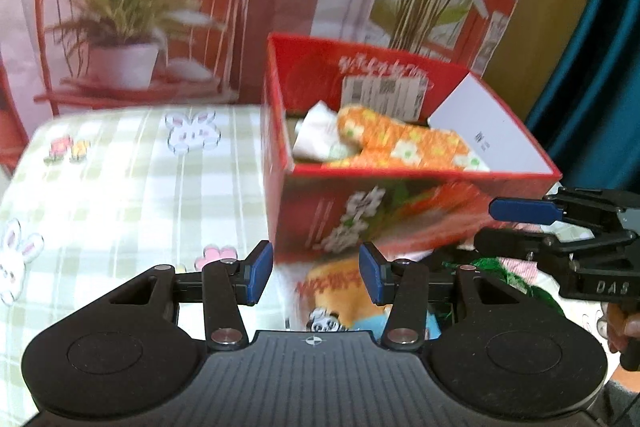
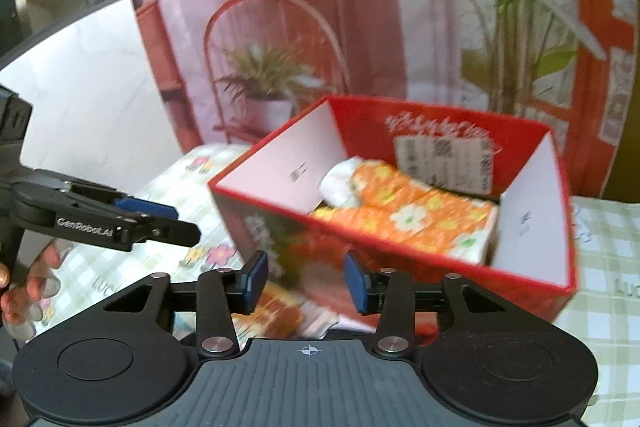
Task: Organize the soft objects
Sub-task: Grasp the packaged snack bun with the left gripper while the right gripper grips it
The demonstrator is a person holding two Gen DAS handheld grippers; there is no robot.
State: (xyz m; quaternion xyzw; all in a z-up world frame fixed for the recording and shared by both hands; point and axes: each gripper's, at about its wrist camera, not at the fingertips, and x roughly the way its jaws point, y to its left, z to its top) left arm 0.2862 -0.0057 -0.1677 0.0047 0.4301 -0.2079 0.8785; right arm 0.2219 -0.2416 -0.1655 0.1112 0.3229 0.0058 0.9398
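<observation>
Left side first: the checked surface point(image 1: 120, 167) with its rabbit print is bare of soft goods. My left gripper point(image 1: 316, 277) hangs above the near edge, its fingers point(image 1: 258, 275) standing part open with nothing between them. Directly below that gap lies a soft packet point(image 1: 340, 291), orange and yellow with a panda print; it is touched by neither finger. I judge it light and squashy, with a slick wrapper, so I would take it across its short width near the middle and close gently. Its outline is too blurred to give its long axis.

Centre: the red box point(image 1: 400, 219) stands open-topped on the surface, just beyond the packet. Inside lies an orange floral bundle point(image 2: 420, 223), its long axis running along the box from the far left corner to the near right wall, lying flat. A white soft piece point(image 2: 340, 179) sits at its far left end. Both look pliant and light.

Right side: my right gripper point(image 2: 306, 281) hovers at the near wall of the box, fingers point(image 2: 354, 281) part open and holding nothing. Under it, further soft items in green and pink point(image 1: 516, 267) lie near the box; their detail is unclear.
</observation>
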